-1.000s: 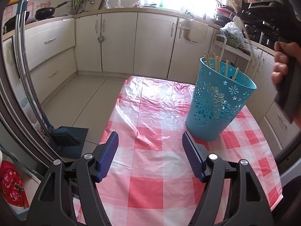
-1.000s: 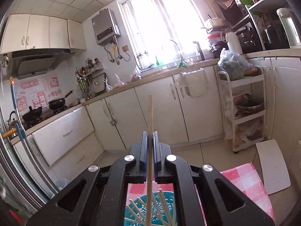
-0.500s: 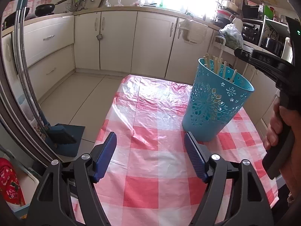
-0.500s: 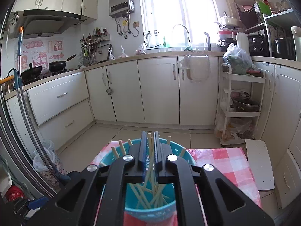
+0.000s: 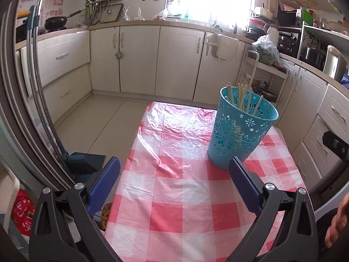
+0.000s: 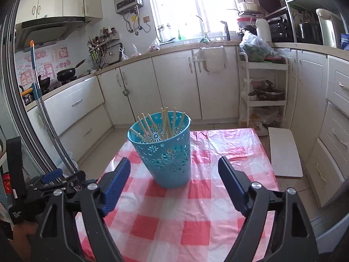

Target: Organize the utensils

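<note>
Now chopsticks (image 6: 165, 122) stand in the basket (image 6: 168, 163), upright.

A turquoise flower-cutout basket (image 6: 165, 157) holds pale chopsticks (image 6: 164, 122) on a red-and-white checked tablecloth (image 6: 196, 218).

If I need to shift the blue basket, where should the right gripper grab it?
Take the basket by its rim, from above, one finger inside and one outside. Its body looks too wide for the open right gripper, and the chopsticks lean toward the far side, leaving the near rim free.
</note>
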The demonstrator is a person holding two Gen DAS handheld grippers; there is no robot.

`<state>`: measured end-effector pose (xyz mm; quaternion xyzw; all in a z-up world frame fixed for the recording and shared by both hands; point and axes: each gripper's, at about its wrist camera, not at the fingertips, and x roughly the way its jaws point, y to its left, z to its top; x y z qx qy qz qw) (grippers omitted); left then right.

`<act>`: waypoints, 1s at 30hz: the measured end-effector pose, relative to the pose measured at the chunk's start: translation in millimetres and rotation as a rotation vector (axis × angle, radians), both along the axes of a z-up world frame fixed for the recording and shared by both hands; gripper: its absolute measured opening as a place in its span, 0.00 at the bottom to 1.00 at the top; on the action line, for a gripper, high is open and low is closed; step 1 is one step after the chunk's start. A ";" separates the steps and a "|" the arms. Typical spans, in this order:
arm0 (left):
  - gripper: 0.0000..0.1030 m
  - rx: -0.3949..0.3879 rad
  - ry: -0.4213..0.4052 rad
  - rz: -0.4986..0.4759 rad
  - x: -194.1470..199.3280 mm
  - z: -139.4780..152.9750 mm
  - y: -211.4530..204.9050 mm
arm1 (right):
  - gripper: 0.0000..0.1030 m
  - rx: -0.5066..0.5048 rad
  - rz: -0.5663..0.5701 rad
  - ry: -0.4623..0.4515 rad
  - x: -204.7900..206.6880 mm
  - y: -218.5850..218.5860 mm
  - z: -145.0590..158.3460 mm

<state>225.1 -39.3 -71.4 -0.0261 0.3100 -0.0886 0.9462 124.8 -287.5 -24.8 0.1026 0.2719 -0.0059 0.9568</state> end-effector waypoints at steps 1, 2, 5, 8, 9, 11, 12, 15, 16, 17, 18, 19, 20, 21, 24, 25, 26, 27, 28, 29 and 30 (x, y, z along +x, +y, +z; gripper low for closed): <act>0.93 0.008 -0.003 0.003 -5.7 5.9 0.1 | 0.87 0.004 -0.007 0.005 -6.4 -0.4 2.5; 0.93 0.020 0.002 0.011 -11.9 12.3 -0.2 | 0.89 0.002 -0.015 0.014 -11.4 -0.5 6.4; 0.93 0.054 0.007 0.020 -32.4 30.8 -0.1 | 0.92 0.008 -0.018 0.042 -26.4 3.4 18.0; 0.93 0.078 -0.041 -0.009 -63.6 55.7 3.1 | 0.93 -0.005 -0.015 0.057 -42.2 10.9 33.4; 0.93 0.083 -0.061 -0.023 -75.7 65.0 5.0 | 0.93 -0.005 -0.010 0.057 -48.1 13.3 37.7; 0.93 0.080 -0.094 -0.058 -97.8 81.4 9.3 | 0.93 -0.012 0.000 0.043 -65.5 21.3 48.8; 0.93 0.079 -0.106 -0.058 -105.8 87.7 10.7 | 0.93 -0.020 0.005 0.034 -73.9 25.4 54.2; 0.93 0.062 -0.104 -0.028 -131.0 102.3 16.3 | 0.93 -0.035 0.022 0.011 -101.0 37.1 67.2; 0.93 0.052 -0.087 -0.014 -138.1 105.3 17.9 | 0.93 -0.037 0.025 0.008 -109.1 40.4 69.2; 0.93 0.039 -0.075 -0.001 -145.5 108.3 19.3 | 0.93 -0.037 0.027 0.007 -117.4 43.8 71.0; 0.93 0.034 -0.073 0.013 -153.2 111.3 20.1 | 0.93 -0.037 0.029 0.007 -125.6 47.1 72.3; 0.93 0.034 -0.079 0.027 -161.7 114.3 20.3 | 0.93 -0.035 0.029 0.007 -131.8 49.1 74.0; 0.93 0.038 -0.088 0.033 -171.0 117.1 19.7 | 0.93 -0.032 0.026 0.002 -139.1 50.5 75.1; 0.93 0.043 -0.091 0.027 -177.8 118.8 18.6 | 0.93 -0.030 0.021 -0.002 -146.3 52.1 75.8; 0.93 0.084 -0.055 0.003 -195.1 120.2 14.7 | 0.93 -0.022 0.000 -0.029 -169.7 56.1 75.3; 0.93 0.096 -0.040 -0.005 -200.4 120.3 14.2 | 0.93 -0.018 -0.007 -0.044 -176.9 57.3 74.0; 0.93 0.104 -0.018 -0.013 -206.5 119.8 13.8 | 0.93 -0.015 -0.010 -0.055 -183.6 59.2 72.5; 0.93 0.108 -0.001 -0.015 -210.5 119.1 14.8 | 0.93 -0.017 -0.006 -0.060 -188.9 62.5 70.6; 0.93 0.106 0.014 -0.018 -215.8 118.7 15.5 | 0.93 -0.022 0.004 -0.059 -192.6 66.4 68.6; 0.93 0.097 0.021 -0.022 -219.6 117.2 16.2 | 0.93 -0.028 0.017 -0.056 -194.9 69.5 67.3; 0.93 0.085 0.020 -0.019 -225.4 116.4 17.1 | 0.93 -0.034 0.025 -0.049 -195.9 72.3 65.9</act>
